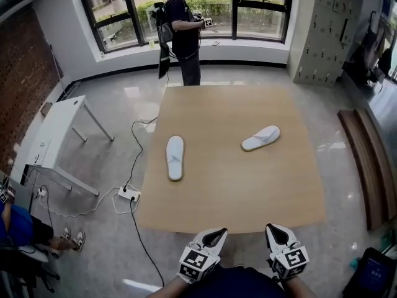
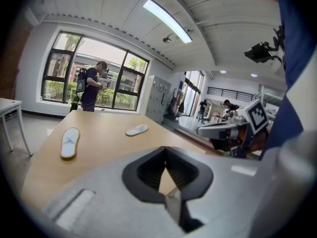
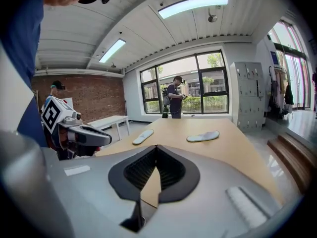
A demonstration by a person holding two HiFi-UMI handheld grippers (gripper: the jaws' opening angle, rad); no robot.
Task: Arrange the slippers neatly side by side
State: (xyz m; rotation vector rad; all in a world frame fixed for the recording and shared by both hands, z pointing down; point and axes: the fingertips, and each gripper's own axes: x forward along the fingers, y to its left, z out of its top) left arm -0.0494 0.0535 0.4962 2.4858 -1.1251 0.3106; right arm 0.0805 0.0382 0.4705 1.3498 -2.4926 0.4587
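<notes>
Well, from my head: my left gripper (image 1: 214, 234) and right gripper (image 1: 276, 230) hang at the table's (image 1: 236, 197) near edge. The left slipper (image 1: 175, 157) lies left of the table's middle, the right slipper (image 1: 261, 138) right of it, well apart, with bare wood between them and every edge. Left gripper view: jaws together, empty. Right gripper view: likewise closed on nothing.

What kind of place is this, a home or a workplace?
Probably a workplace, like an office or lab room: grey lockers stand in the far corner, tall windows run along the far wall, and a large wooden table sits on a polished floor.
</notes>
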